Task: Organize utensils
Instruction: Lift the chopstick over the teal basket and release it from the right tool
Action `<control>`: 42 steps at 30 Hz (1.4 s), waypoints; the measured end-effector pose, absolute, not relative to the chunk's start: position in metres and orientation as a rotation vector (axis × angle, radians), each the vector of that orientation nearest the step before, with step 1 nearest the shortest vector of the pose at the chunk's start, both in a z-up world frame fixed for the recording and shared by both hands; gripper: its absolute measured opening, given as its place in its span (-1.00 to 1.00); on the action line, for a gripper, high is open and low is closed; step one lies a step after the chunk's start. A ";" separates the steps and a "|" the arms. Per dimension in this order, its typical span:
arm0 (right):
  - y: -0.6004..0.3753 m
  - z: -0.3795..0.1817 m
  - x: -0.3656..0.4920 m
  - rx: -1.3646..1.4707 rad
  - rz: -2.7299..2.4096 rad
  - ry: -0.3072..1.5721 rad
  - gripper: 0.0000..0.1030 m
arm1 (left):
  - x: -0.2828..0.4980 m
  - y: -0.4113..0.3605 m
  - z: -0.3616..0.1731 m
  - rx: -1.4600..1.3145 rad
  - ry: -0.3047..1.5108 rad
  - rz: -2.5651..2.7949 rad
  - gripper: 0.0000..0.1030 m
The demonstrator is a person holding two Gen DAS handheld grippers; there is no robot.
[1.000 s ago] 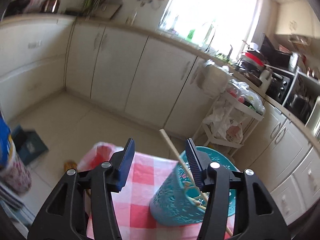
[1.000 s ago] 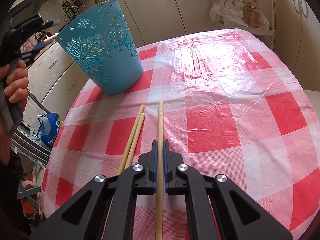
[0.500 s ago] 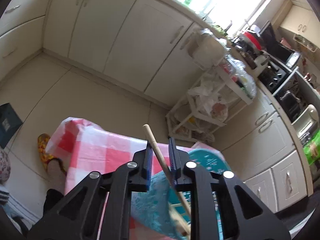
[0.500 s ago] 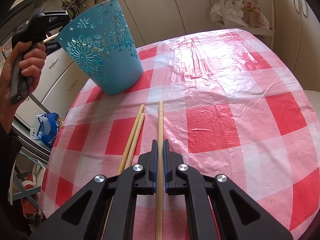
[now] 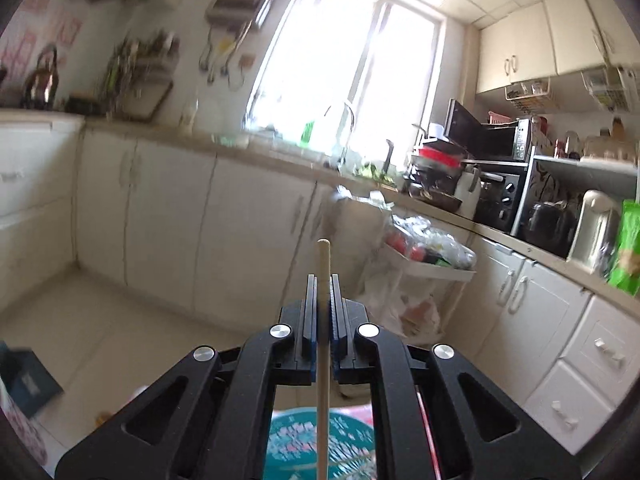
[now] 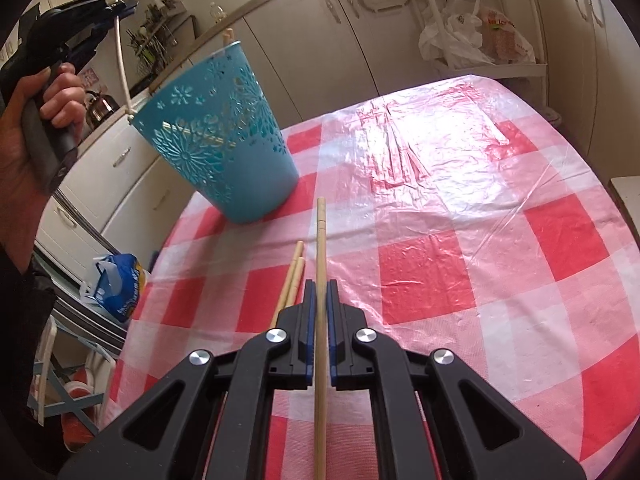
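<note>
My left gripper (image 5: 322, 280) is shut on a wooden chopstick (image 5: 323, 264) whose lower end goes into the teal cut-out holder (image 5: 296, 444) below. From the right wrist view the left gripper (image 6: 116, 4) holds that chopstick (image 6: 122, 64) above the holder (image 6: 216, 136), which is tilted on the checked tablecloth (image 6: 440, 248). Another chopstick tip (image 6: 229, 35) sticks out of its rim. My right gripper (image 6: 319, 286) is shut on a chopstick (image 6: 321, 248) just above the table. Two more chopsticks (image 6: 294, 276) lie to its left.
White kitchen cabinets (image 5: 168, 220) and a counter with appliances (image 5: 500, 184) run behind the table. A white trolley with bags (image 6: 472, 36) stands past the table's far edge. A blue bag (image 6: 120, 284) sits on the floor to the left.
My left gripper has closed on the chopstick in the holder and raised it, tipping upward. The holder now leans. My right gripper lifted its chopstick slightly.
</note>
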State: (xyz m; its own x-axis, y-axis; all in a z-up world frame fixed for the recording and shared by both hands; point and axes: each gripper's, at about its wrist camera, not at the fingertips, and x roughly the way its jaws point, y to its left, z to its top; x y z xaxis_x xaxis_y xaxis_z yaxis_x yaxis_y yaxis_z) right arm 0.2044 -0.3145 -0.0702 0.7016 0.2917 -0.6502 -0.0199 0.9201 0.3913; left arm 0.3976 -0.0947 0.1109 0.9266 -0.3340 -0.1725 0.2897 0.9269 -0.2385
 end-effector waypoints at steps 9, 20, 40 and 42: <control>-0.323 -0.034 0.188 0.402 0.200 0.601 -0.89 | 0.404 -0.113 0.080 -0.083 0.338 -0.284 -0.78; -0.299 0.064 0.224 0.415 0.287 0.366 -0.88 | 0.342 -0.036 0.061 -0.202 0.367 -0.238 0.36; -0.210 0.096 0.362 0.143 0.157 0.280 -0.88 | 0.248 0.044 -0.031 -0.353 0.526 -0.154 0.61; -0.207 0.094 0.355 0.114 0.169 0.299 -0.88 | 0.248 0.041 -0.030 -0.360 0.537 -0.160 0.61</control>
